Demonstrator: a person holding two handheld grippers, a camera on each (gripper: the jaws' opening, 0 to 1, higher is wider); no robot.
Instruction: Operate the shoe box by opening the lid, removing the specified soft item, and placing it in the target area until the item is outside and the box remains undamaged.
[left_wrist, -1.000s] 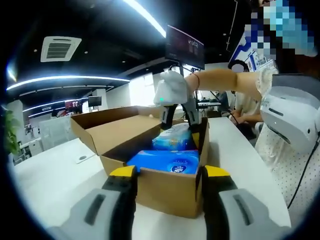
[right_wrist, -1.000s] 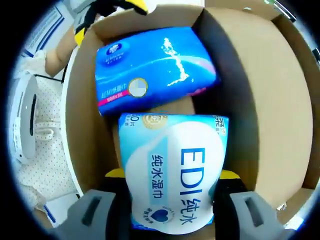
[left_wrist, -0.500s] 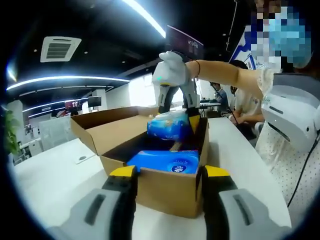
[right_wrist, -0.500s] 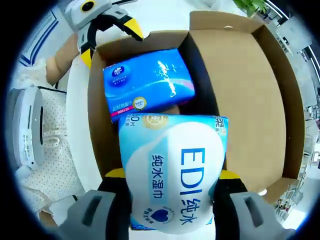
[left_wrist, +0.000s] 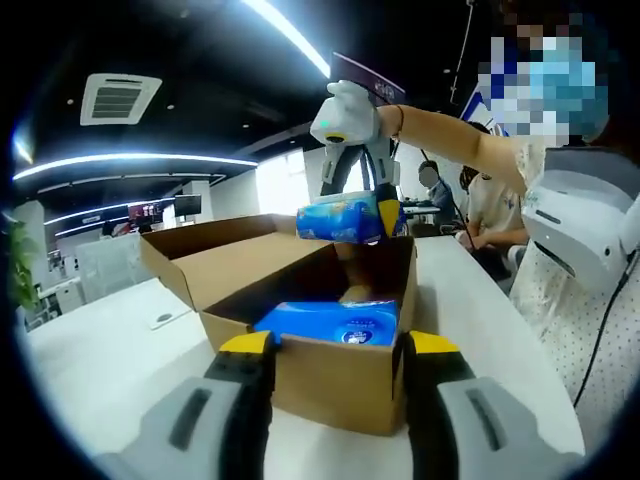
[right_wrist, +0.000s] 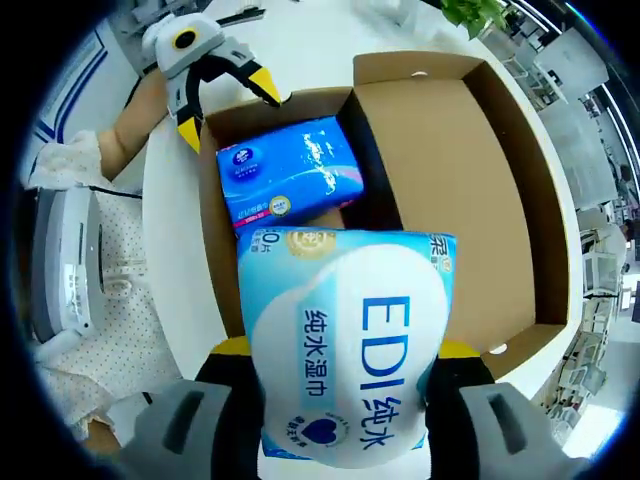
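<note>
Cardboard shoe box (right_wrist: 500, 200) open; right gripper (right_wrist: 345, 355) grips wipes pack (right_wrist: 345, 340) seemingly above rim.

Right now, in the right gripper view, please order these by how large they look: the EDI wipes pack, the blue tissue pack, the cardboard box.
1. cardboard box
2. EDI wipes pack, held in the right gripper close to the camera, so its apparent size is exaggerated
3. blue tissue pack, inside the box

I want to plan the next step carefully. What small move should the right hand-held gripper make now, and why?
Probably carry it sideways, off the box. The right hand-held gripper holds the wet-wipes pack above the open shoe box, clear of its walls, and the left hand-held gripper straddles the box's near wall.
</note>
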